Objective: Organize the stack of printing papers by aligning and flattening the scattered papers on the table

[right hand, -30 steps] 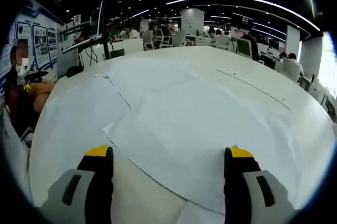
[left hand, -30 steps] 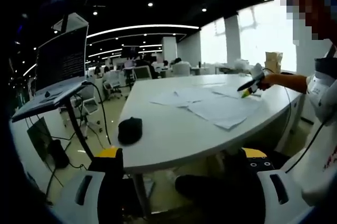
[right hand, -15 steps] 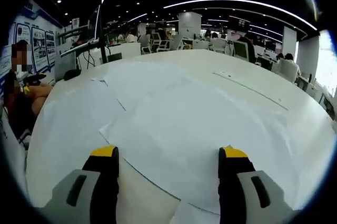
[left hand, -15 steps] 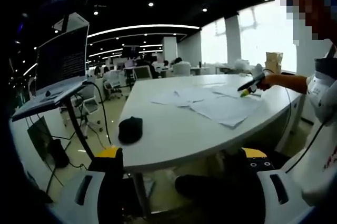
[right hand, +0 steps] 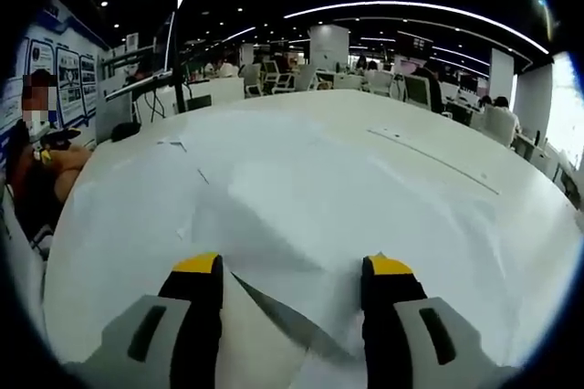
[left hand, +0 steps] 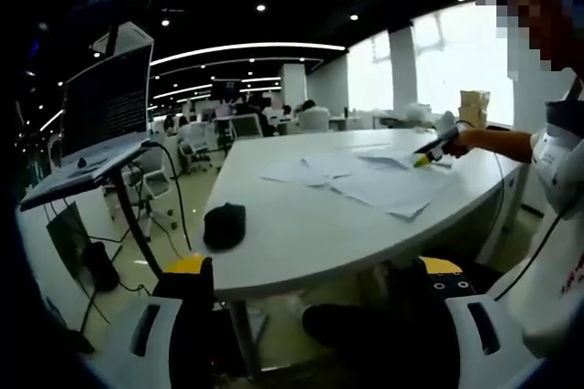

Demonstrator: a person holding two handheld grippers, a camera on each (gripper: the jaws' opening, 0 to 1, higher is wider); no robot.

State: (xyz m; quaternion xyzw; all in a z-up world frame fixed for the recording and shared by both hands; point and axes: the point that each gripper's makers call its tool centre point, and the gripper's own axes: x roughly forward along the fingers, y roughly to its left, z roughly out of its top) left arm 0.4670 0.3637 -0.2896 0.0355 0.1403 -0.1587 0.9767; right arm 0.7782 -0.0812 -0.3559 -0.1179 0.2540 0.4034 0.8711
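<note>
Since a second ago the right claw (right hand: 292, 272) has narrowed its jaws over a lifted sheet edge among several scattered papers (left hand: 379, 183) on the white worktop (left hand: 301, 234), while the left claw (left hand: 315, 272) hangs open, empty, off its edge.

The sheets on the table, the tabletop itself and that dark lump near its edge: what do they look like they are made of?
The sheets look like thin matte white paper: one edge lifts and curls near the right gripper. The tabletop seems a smooth white laminate or painted board with a faint sheen. The dark lump looks soft and matte, perhaps fabric or foam; it is too small to tell.
</note>
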